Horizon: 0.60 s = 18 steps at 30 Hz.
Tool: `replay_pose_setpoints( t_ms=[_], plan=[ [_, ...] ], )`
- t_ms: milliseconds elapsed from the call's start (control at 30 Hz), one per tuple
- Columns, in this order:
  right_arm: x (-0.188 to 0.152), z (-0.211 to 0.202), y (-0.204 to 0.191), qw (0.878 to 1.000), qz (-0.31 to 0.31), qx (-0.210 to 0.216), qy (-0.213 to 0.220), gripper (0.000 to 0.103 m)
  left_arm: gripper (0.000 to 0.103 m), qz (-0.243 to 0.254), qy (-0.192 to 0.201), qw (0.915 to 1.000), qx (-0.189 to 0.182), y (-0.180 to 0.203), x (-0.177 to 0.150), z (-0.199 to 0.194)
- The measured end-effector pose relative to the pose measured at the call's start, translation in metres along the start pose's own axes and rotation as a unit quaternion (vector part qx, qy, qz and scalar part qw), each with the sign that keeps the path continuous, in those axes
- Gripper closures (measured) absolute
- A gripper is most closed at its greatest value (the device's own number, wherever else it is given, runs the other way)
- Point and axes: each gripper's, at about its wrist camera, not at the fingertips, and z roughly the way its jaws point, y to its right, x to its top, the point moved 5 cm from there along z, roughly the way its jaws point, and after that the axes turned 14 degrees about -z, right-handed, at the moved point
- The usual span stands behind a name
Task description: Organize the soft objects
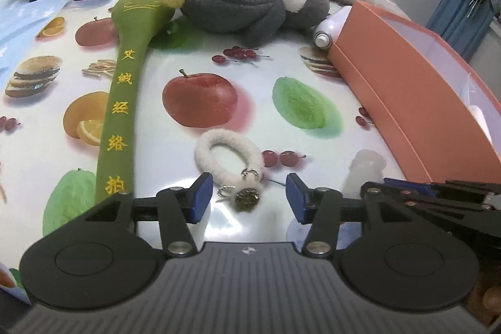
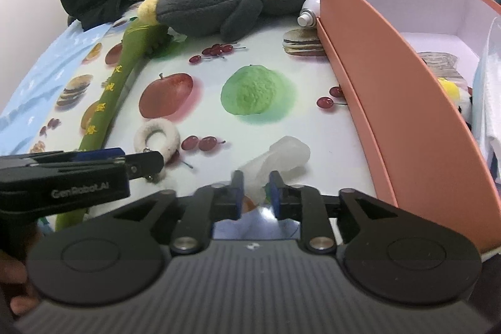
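Your left gripper has its fingers apart with nothing between the pads; the fluffy white ring with its metal charms lies on the fruit-print cloth just ahead of the tips. To take it well, bring the fingers down over the ring's near edge, where the pile is thick, rather than over the charms, which would probably slip, and close only once both pads straddle the band.

Your right gripper has its fingers only slightly apart around the near end of the translucent white soft piece. Whether the pads actually press on it I cannot tell. Make sure of the hold before you lift toward the orange box at your right.

The left wrist view shows the ring's charms and the full lettered length of the green plush stick, plus the right gripper's side edging in beside the translucent piece. The right wrist view alone looks into the box: a yellow and white plush and some white fabric already sit inside. It also shows the left gripper from the side, over the ring. Both views show the grey and white plush bird at the far edge, not yet collected.
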Motion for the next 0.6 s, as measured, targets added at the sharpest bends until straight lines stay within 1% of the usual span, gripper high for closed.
replay_pose_setpoints(
  t_ms=[33, 67, 133, 267, 333, 433, 500, 600],
  plan=[
    [-0.001, 0.0, 0.0, 1.0, 0.002, 0.002, 0.001, 0.072, 0.045, -0.001, 0.001, 1.0, 0.004, 0.0, -0.001, 0.0],
    [-0.002, 0.0, 0.0, 1.0, 0.003, 0.006, 0.001, 0.07, 0.045, -0.006, -0.001, 0.9999, 0.008, 0.0, -0.001, 0.0],
    [-0.004, -0.001, 0.001, 1.0, 0.005, 0.004, 0.003, 0.06, 0.045, -0.017, -0.008, 0.9998, 0.011, -0.001, -0.002, 0.003],
    [-0.006, -0.001, 0.002, 1.0, 0.002, -0.022, 0.01, 0.047, 0.045, -0.045, -0.018, 0.9985, 0.023, -0.006, -0.002, 0.011],
    [-0.006, 0.001, 0.004, 0.999, 0.002, -0.034, 0.018, 0.04, 0.045, -0.054, -0.022, 0.998, 0.022, -0.006, -0.002, 0.015],
    [-0.005, 0.005, 0.006, 0.998, 0.001, -0.051, 0.026, 0.039, 0.045, -0.057, -0.023, 0.9976, 0.033, -0.006, -0.001, 0.02],
    [-0.004, 0.009, 0.007, 0.998, 0.002, -0.055, 0.028, 0.039, 0.04, -0.055, -0.015, 0.9975, 0.042, -0.004, 0.001, 0.022],
    [-0.006, 0.017, 0.011, 0.999, 0.023, -0.04, 0.026, 0.039, 0.039, -0.058, 0.002, 0.9965, 0.06, -0.005, 0.004, 0.025]
  ],
)
